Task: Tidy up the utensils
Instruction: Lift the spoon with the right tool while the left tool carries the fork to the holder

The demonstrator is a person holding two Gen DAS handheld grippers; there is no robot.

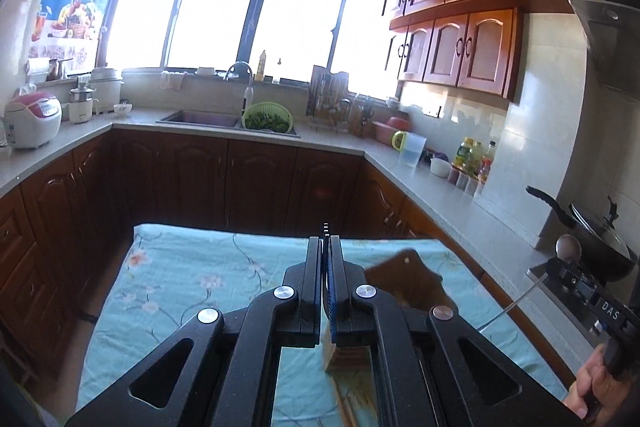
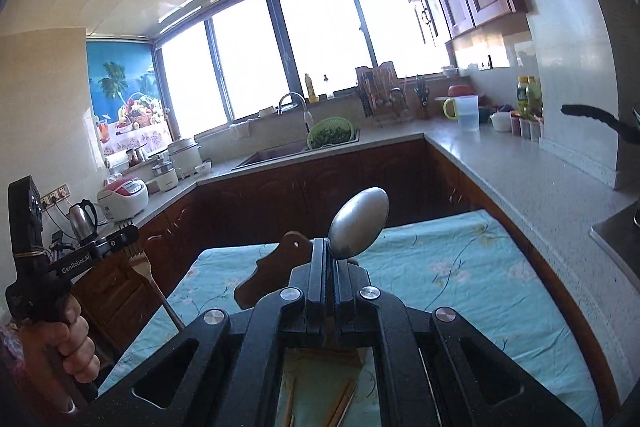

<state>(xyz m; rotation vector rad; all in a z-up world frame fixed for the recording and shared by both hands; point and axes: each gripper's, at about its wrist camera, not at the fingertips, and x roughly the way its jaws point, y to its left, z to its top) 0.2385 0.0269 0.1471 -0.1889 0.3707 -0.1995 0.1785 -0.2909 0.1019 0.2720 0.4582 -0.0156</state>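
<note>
Your left gripper clamps fork, seen left edge of right view. Right gripper pinches spoon, bowl up, centre frame. Both held above table. Neither stowed; chopsticks lie at bottom. Sorting barely begun, by look.

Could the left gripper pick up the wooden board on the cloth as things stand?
Probably not: the left gripper is already shut on a fork, so the wooden board would have to wait.
</note>
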